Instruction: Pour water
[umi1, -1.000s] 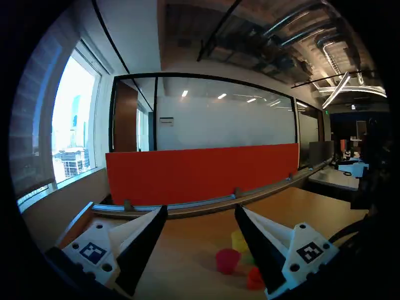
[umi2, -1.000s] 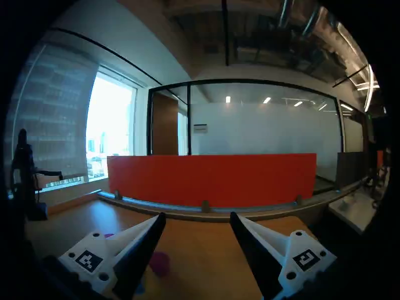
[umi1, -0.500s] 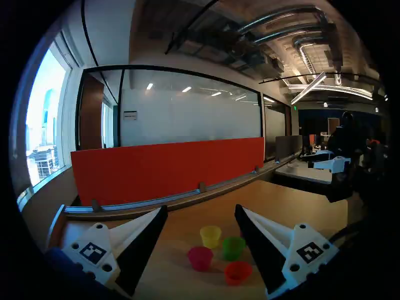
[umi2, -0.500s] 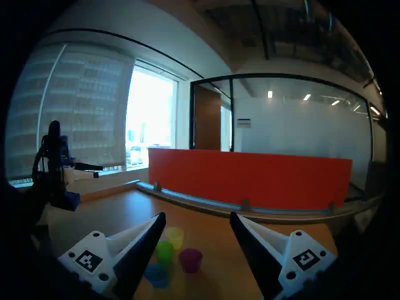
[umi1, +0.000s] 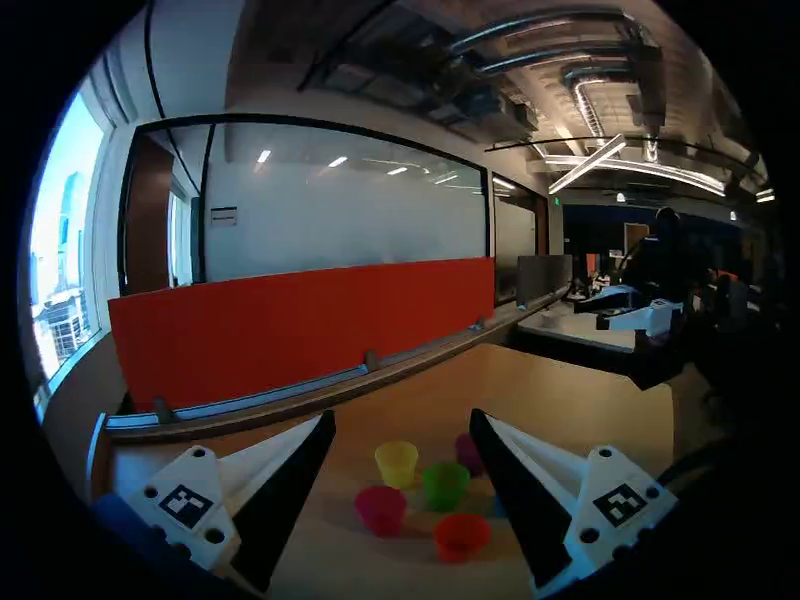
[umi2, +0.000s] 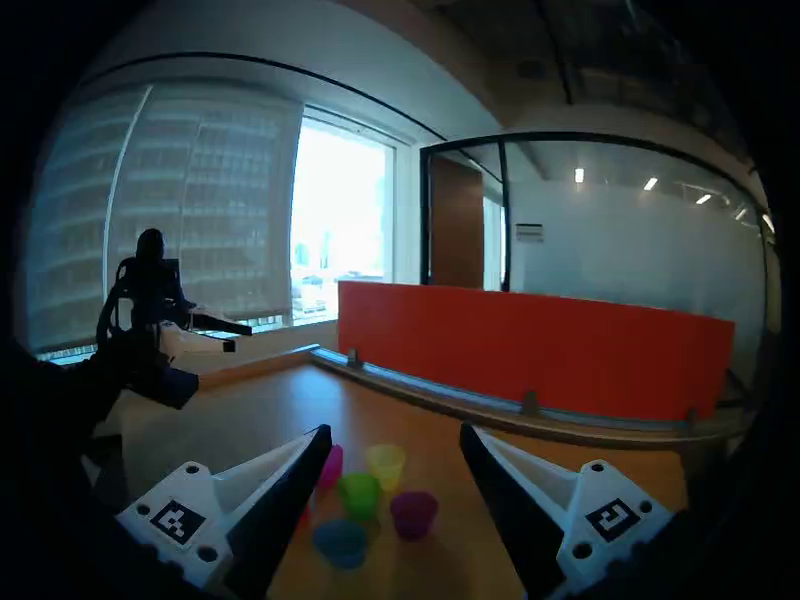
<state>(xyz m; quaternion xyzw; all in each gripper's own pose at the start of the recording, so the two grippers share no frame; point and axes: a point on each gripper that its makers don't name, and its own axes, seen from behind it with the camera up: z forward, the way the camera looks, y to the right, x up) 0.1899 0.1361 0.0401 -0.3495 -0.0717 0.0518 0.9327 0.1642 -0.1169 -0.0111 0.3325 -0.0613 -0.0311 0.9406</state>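
Both sets of jaws are wide open w/ nothing held. The cups stand clustered on the bench (umi1: 580, 395): yellow cup (umi1: 397, 462), green cup (umi1: 444, 485), pink cup (umi1: 381, 508) and red cup (umi1: 461, 535). They lie ahead of and below the left gripper (umi1: 400, 418), slightly right of its midline. From the right gripper (umi2: 393, 432) they lie ahead, slightly left. All are upright, mouths up, long axis vertical. Neither gripper looks clearly nearer, prob. about equal. Can't tell which cup holds water.
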